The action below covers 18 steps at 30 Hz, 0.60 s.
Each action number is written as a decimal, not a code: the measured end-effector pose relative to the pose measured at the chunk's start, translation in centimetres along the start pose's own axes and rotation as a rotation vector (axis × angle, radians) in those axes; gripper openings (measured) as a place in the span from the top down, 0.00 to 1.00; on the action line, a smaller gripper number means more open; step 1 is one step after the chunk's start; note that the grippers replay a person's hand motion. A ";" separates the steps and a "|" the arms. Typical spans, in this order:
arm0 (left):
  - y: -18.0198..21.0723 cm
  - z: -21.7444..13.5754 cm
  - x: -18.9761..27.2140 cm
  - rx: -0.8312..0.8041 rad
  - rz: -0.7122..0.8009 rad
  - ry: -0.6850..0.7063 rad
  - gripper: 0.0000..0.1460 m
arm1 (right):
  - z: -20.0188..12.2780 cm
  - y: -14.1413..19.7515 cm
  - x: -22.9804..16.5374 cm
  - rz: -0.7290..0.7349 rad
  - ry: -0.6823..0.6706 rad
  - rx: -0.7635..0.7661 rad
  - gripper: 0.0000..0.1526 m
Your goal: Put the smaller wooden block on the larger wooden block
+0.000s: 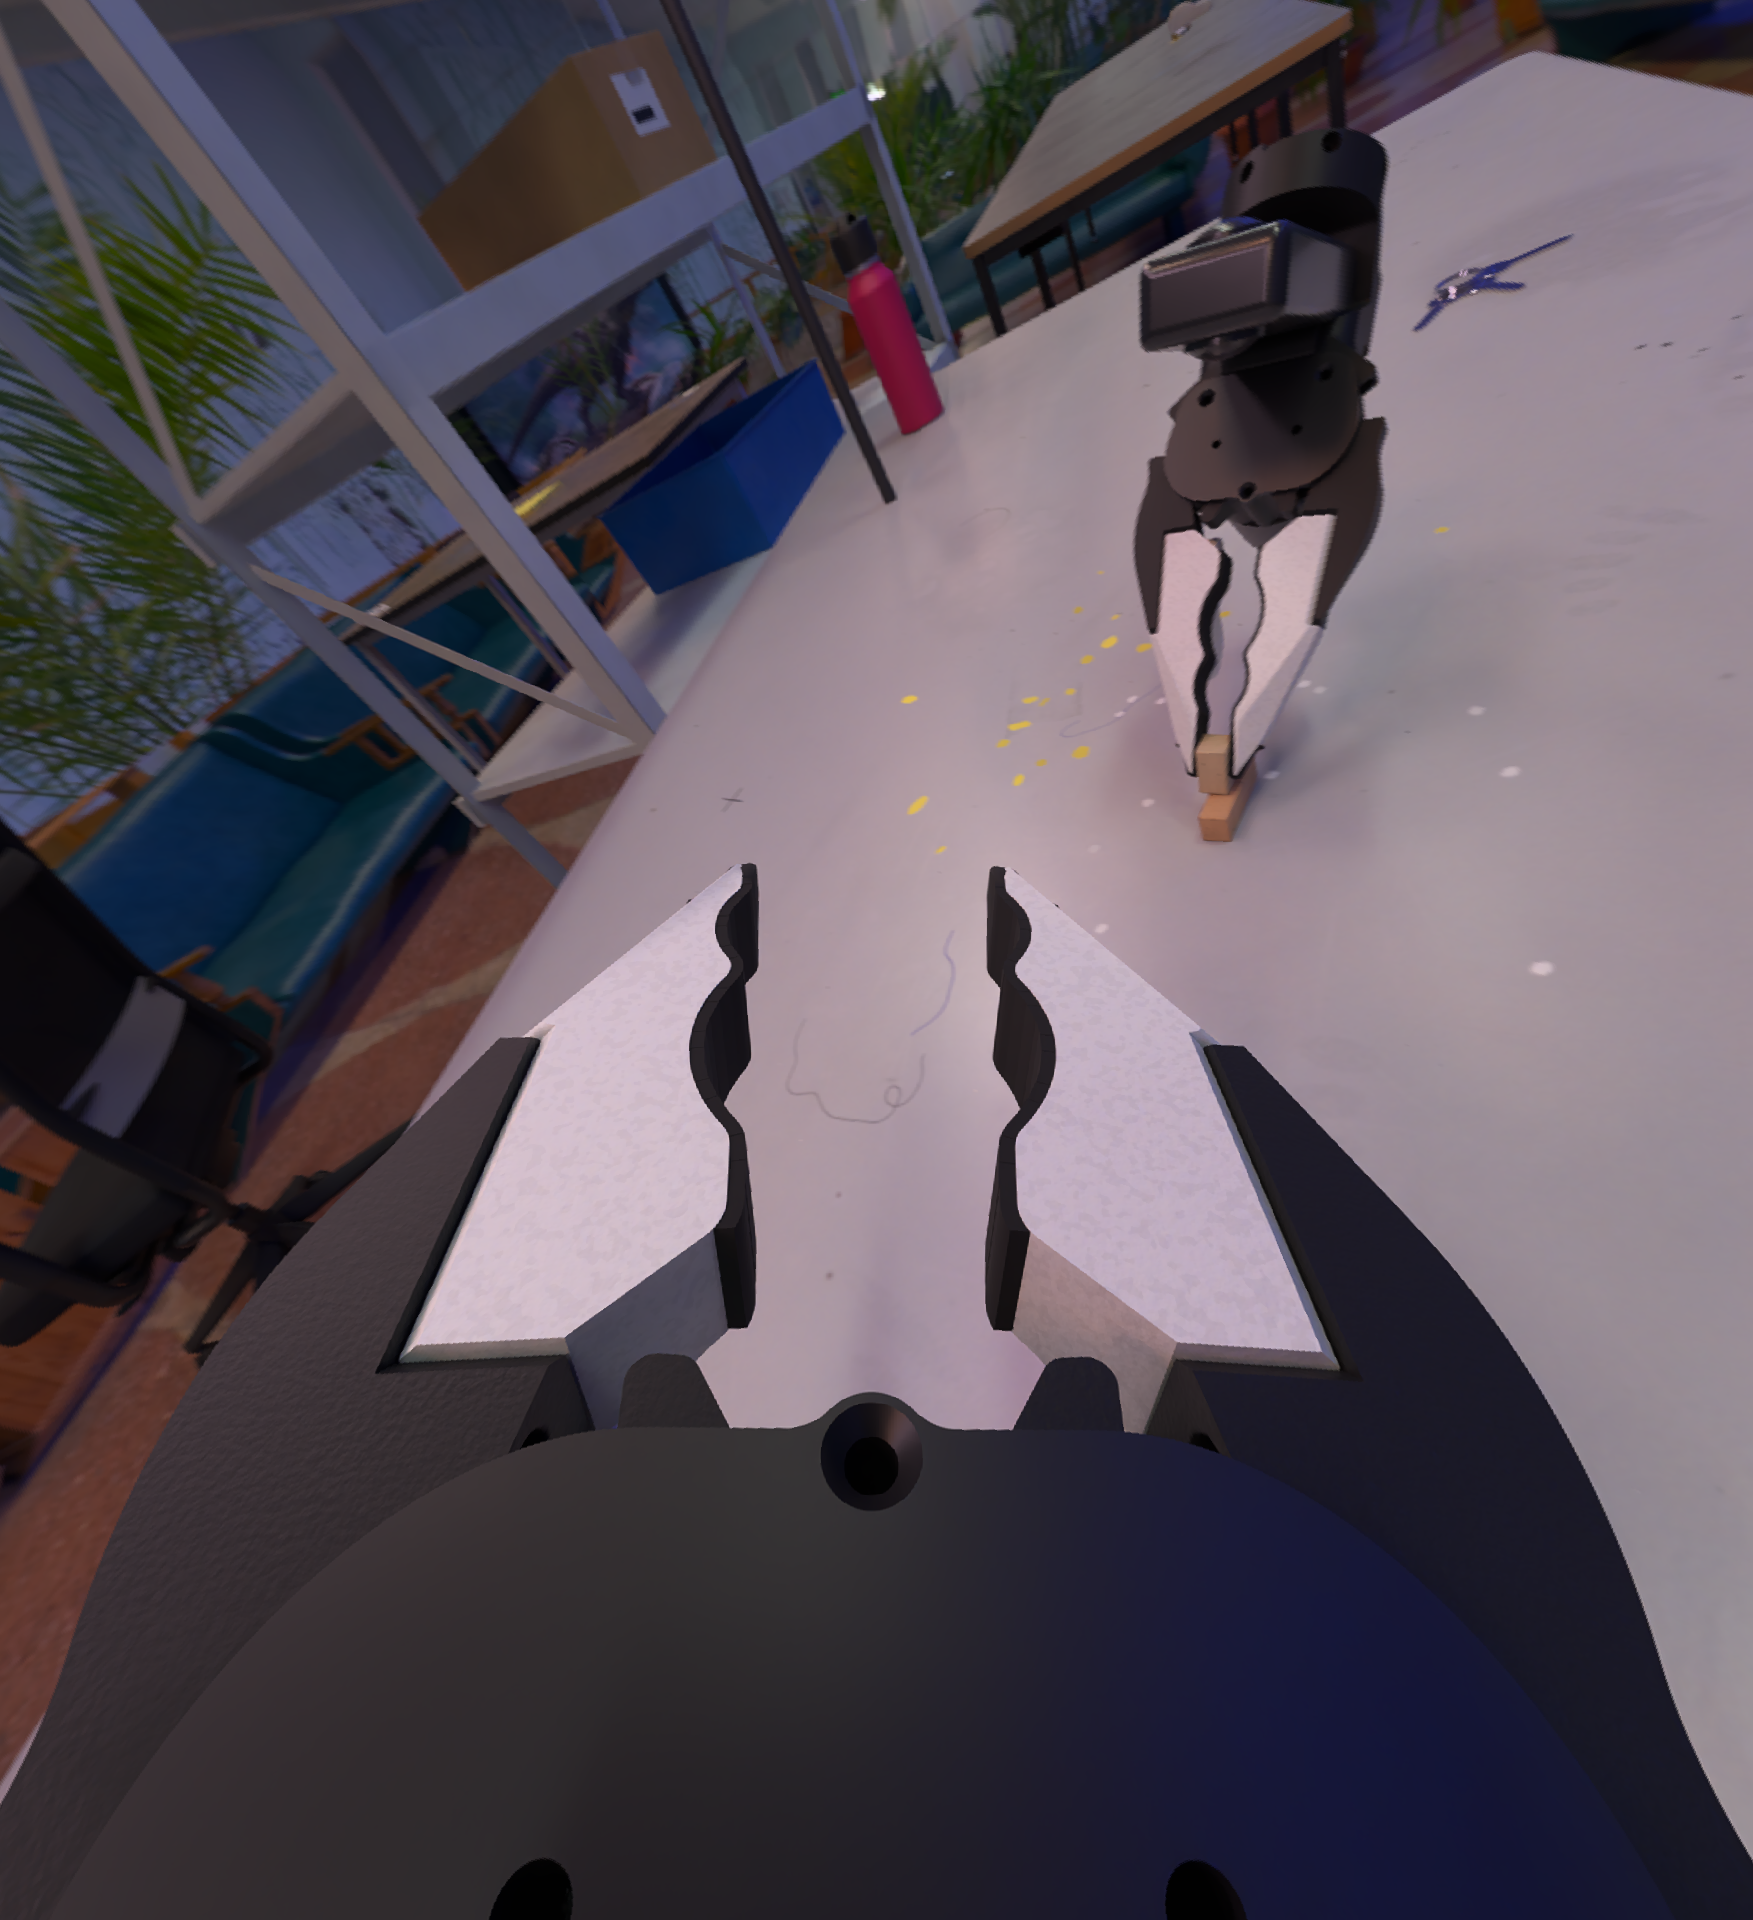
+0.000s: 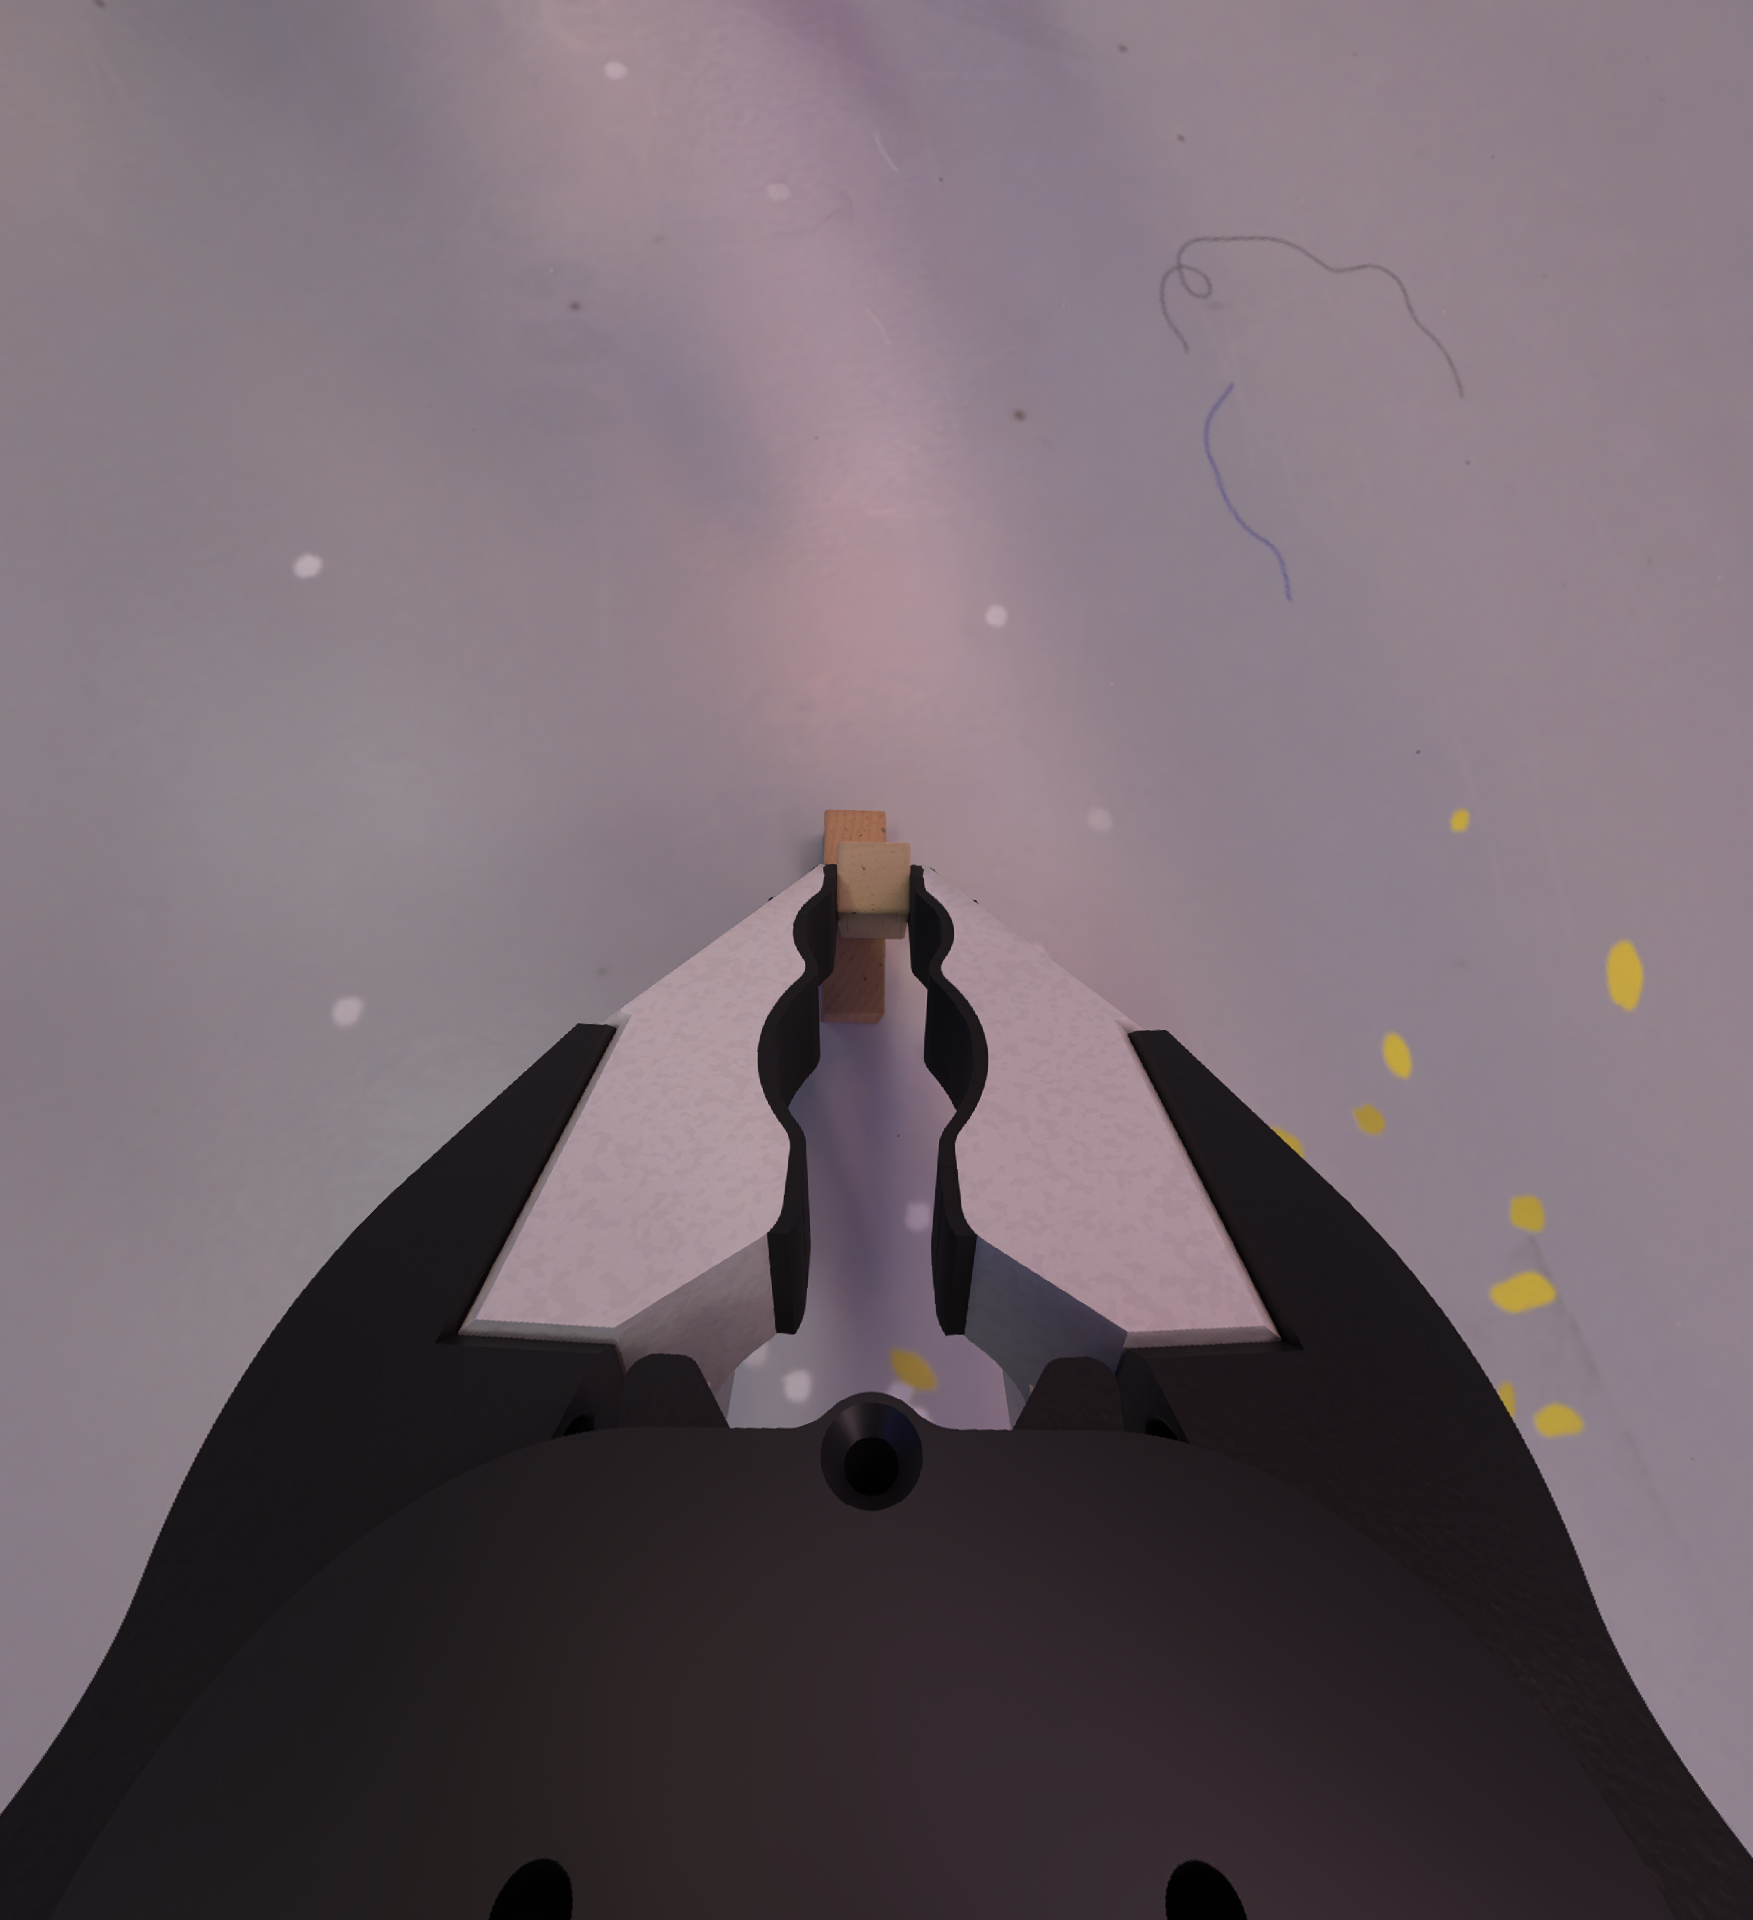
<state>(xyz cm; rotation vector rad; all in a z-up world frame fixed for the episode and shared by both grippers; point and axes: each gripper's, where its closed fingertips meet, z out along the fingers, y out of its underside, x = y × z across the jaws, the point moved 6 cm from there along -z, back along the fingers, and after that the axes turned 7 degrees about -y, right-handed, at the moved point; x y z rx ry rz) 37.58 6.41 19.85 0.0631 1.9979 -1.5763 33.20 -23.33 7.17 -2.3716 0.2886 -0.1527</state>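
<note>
My right gripper [image 2: 873, 883] is shut on the smaller, pale wooden block [image 2: 873, 879] at its fingertips. It points down at the table. The larger, orange-brown wooden block [image 2: 854, 977] lies flat on the table right beneath it, long and thin. In the left wrist view the right gripper [image 1: 1215, 764] stands upright far ahead, holding the small block [image 1: 1211, 765] just above the larger block [image 1: 1222, 818]; whether they touch I cannot tell. My left gripper [image 1: 872, 894] is open and empty, low over the near table.
The white table [image 1: 1474, 1039] has yellow and white specks and pen scribbles. A pink bottle [image 1: 893, 332], a blue bin [image 1: 737, 478] and a metal shelf frame [image 1: 415, 416] stand at the far left edge. A blue clamp [image 1: 1485, 281] lies far right.
</note>
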 end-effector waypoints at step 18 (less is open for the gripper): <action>-0.6 0.8 0.9 0.066 -0.081 0.086 0.68 | -9.6 -6.1 -2.3 -0.067 -0.238 0.820 0.86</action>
